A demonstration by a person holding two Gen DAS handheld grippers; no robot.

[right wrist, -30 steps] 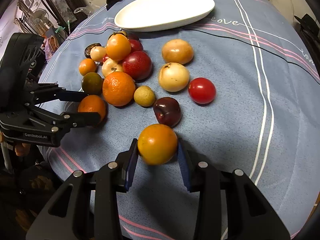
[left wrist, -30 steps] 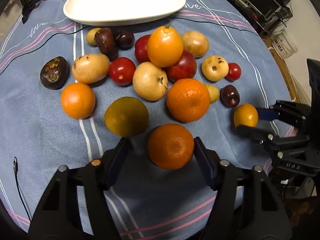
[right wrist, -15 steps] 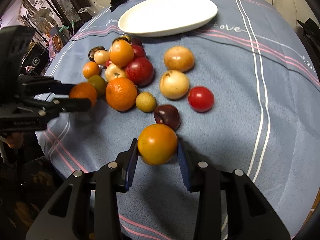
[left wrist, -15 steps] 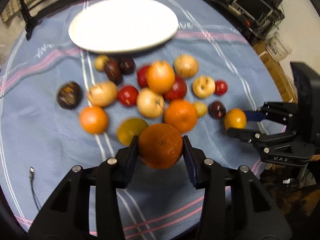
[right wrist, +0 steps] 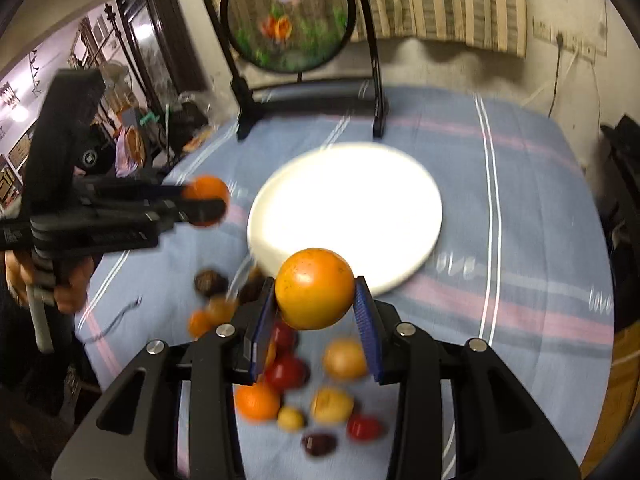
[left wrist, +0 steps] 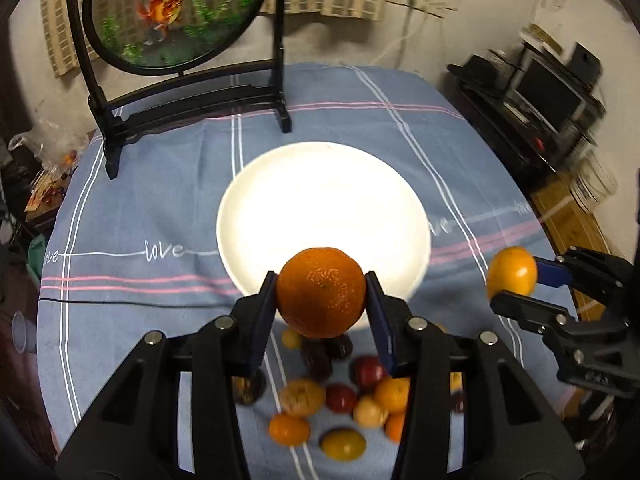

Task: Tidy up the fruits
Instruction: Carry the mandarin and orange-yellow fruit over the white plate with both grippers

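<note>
My left jaws, which have just been closing, grip the dark orange above the near rim of the white plate. My right jaws clench the yellow-orange fruit at the plate's near edge, too. In the left wrist view the right gripper shows at far right with its fruit. The remaining fruits lie clustered on the blue cloth-covered surface, nearer than the plate. A goldfish screen stands at the far side.
</note>
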